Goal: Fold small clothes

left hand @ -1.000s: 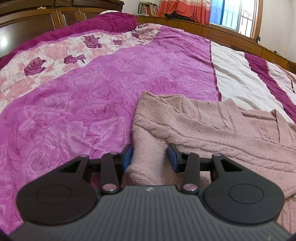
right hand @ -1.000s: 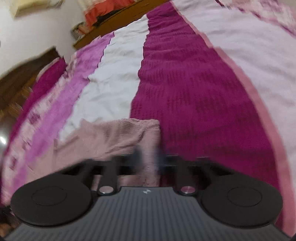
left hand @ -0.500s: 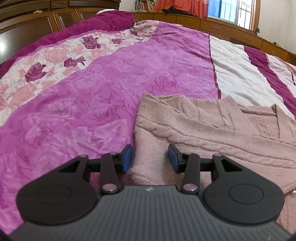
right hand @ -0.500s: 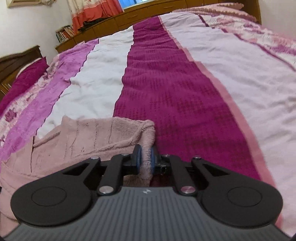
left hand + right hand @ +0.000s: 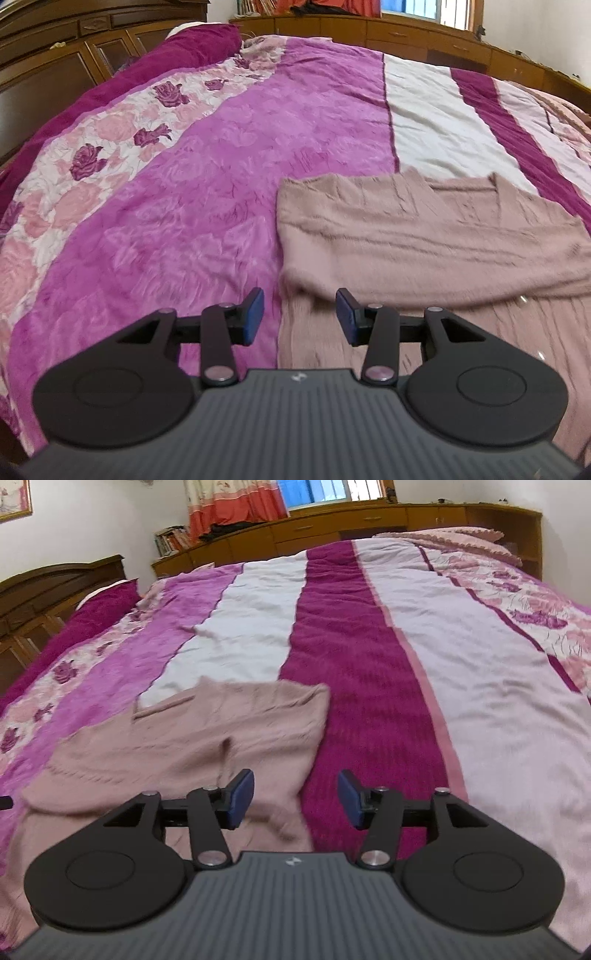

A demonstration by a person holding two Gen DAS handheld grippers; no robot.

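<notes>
A dusty-pink knitted sweater [image 5: 424,236] lies flat on the bed, one sleeve folded across its body. In the left wrist view my left gripper [image 5: 300,316] hovers above the sweater's left edge, open, its blue pads clear of the cloth. In the right wrist view the same sweater [image 5: 207,734] lies left of centre. My right gripper [image 5: 295,799] hangs over the sweater's right edge, its jaws opening with nothing pinched between them; the knit lies below them on the bed.
The bed is covered by a striped quilt [image 5: 369,657] in magenta, white and rose print. A dark wooden headboard [image 5: 55,74] stands at the left, low wooden cabinets [image 5: 332,524] and a window with orange curtains at the far side.
My right gripper let go of the sweater's fold, opened and drew back and up. My left gripper also pulled back and rose. The sleeve now lies across the sweater.
</notes>
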